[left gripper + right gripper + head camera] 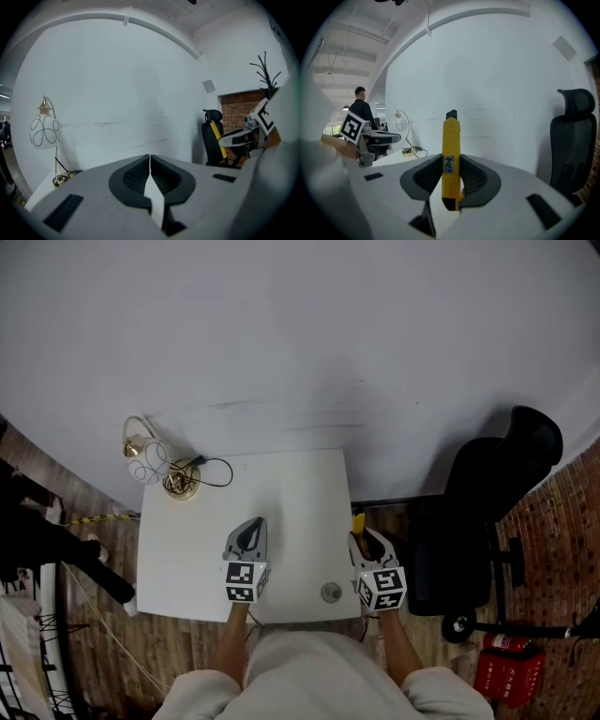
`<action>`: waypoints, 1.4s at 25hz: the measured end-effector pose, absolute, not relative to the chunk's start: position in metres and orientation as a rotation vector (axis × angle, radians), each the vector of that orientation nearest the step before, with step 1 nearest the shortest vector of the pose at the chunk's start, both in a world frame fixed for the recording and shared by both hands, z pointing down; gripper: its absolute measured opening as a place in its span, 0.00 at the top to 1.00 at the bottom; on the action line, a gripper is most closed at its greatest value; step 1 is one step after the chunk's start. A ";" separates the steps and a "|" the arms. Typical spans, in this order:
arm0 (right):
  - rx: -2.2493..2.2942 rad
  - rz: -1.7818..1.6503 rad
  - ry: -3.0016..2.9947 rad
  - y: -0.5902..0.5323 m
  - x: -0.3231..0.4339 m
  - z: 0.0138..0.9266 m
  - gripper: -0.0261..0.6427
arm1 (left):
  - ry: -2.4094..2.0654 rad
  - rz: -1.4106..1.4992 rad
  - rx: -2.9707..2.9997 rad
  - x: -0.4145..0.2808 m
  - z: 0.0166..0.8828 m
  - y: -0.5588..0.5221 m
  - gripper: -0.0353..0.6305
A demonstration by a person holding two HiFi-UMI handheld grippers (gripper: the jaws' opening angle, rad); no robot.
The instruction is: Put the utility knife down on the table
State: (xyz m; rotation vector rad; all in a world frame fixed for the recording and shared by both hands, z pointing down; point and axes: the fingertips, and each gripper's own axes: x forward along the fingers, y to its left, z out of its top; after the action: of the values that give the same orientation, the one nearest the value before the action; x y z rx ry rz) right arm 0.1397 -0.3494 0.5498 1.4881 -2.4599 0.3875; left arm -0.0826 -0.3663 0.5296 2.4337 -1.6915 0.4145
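In the right gripper view a yellow utility knife [451, 140] with a black tip stands upright between the jaws of my right gripper [451, 161], which is shut on it. The head view shows that right gripper [367, 538] just off the right edge of the white table [187, 559], with the knife's yellow end [358, 522] poking out ahead of it. My left gripper [250, 525] hovers over the table's middle. Its jaws meet with nothing between them in the left gripper view [149, 158].
A small round object [331, 592] lies near the table's front edge. A desk lamp [141, 448] with its base and black cable [183, 484] occupies the far left corner. A black office chair [487, 521] stands to the right, with a red fire extinguisher [506, 667] on the floor.
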 end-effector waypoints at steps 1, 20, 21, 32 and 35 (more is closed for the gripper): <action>1.491 0.392 -2.455 -0.353 0.139 0.552 0.80 | -1.685 0.416 2.435 -0.084 0.532 -0.371 0.93; 1.445 0.501 -2.346 -0.402 0.109 0.603 0.80 | -1.584 0.443 2.371 -0.108 0.584 -0.427 0.93; 1.440 0.509 -2.339 -0.403 0.109 0.607 0.80 | -1.578 0.447 2.364 -0.108 0.588 -0.428 0.93; 1.369 0.582 -2.277 -0.415 0.103 0.650 0.80 | -1.524 0.489 2.326 -0.107 0.622 -0.436 0.93; 1.337 0.588 -2.262 -0.420 0.098 0.662 0.80 | -1.517 0.492 2.319 -0.107 0.626 -0.436 0.93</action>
State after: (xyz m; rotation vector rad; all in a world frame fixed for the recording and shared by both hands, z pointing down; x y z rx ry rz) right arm 0.0983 -0.4201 0.6619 1.3372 -2.2617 0.5876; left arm -0.1066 -0.4362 0.6256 2.3194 -1.5165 0.4916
